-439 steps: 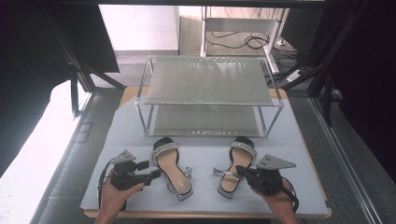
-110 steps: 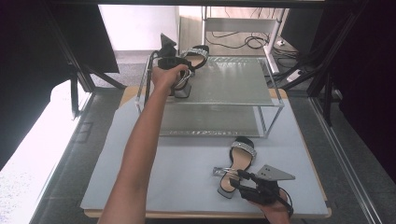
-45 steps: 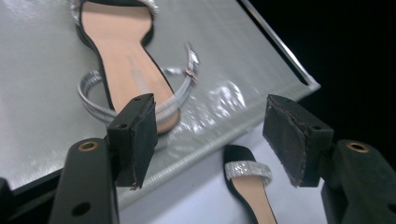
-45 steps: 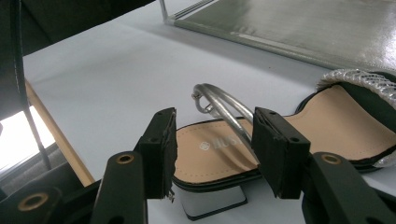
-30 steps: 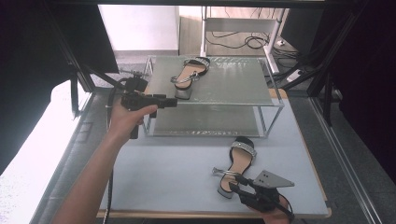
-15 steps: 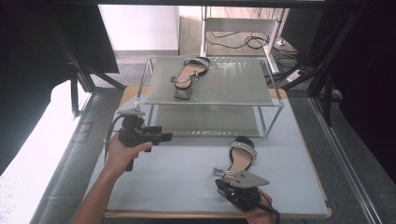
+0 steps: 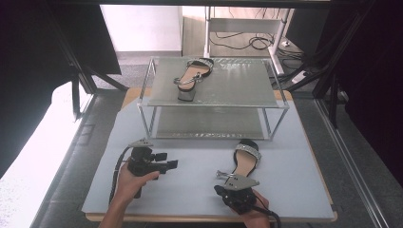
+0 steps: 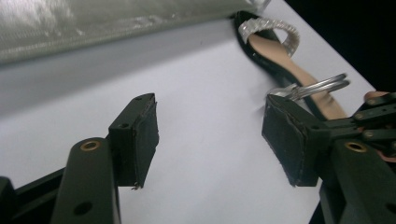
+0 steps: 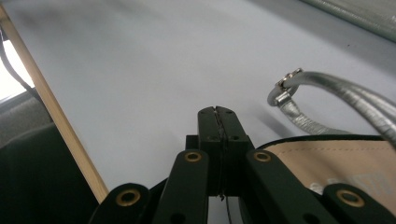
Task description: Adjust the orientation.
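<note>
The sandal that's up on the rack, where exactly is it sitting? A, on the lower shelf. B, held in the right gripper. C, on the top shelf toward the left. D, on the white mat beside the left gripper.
C: in the high view the sandal lies on the top shelf of the rack, left of its middle, well apart from both grippers down at the near edge.
</note>
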